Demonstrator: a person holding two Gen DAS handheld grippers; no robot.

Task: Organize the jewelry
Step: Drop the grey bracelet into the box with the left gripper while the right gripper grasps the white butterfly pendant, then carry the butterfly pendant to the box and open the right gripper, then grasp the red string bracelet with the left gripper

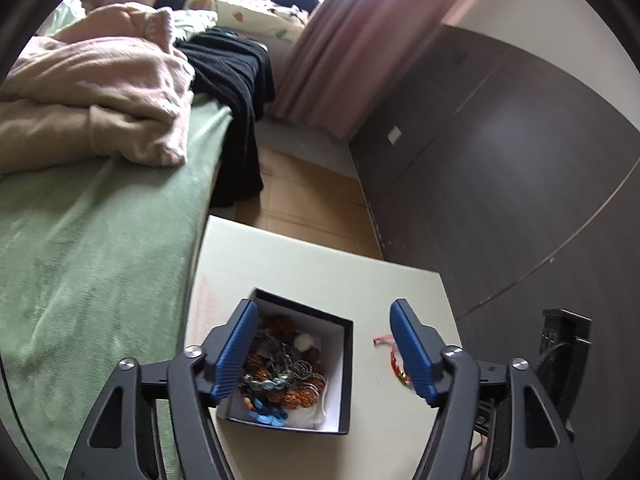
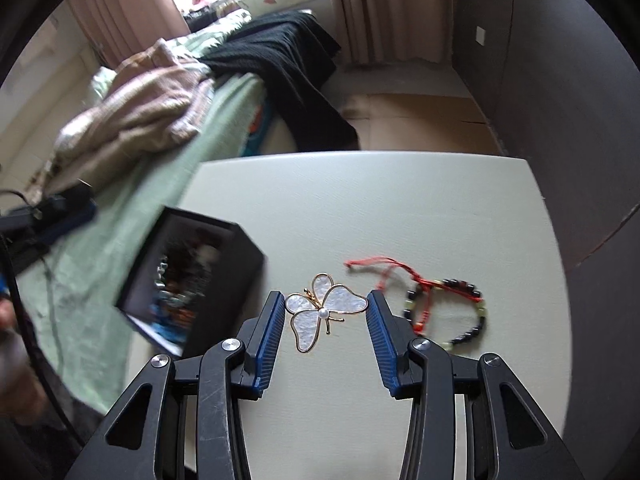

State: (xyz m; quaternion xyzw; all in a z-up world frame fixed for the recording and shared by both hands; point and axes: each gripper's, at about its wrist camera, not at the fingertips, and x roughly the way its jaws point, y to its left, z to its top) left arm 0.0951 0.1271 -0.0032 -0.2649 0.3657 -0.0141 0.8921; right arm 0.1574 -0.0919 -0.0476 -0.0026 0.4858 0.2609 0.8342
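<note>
Brooch in butterfly shape lies flat on the table, directly between the spread fingers of the right gripper; its wings span across the gap; left gripper, also spread, hovers over the jewelry box.

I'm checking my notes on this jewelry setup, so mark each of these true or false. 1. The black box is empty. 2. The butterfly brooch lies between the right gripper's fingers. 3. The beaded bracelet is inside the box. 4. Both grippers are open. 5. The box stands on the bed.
1. False: the black box holds a pile of jewelry.
2. True: the butterfly brooch lies on the table between the open fingers of the right gripper.
3. False: the beaded bracelet lies on the table, right of the brooch.
4. True: the left gripper is open too.
5. False: the box stands on the table beside the bed.
</note>
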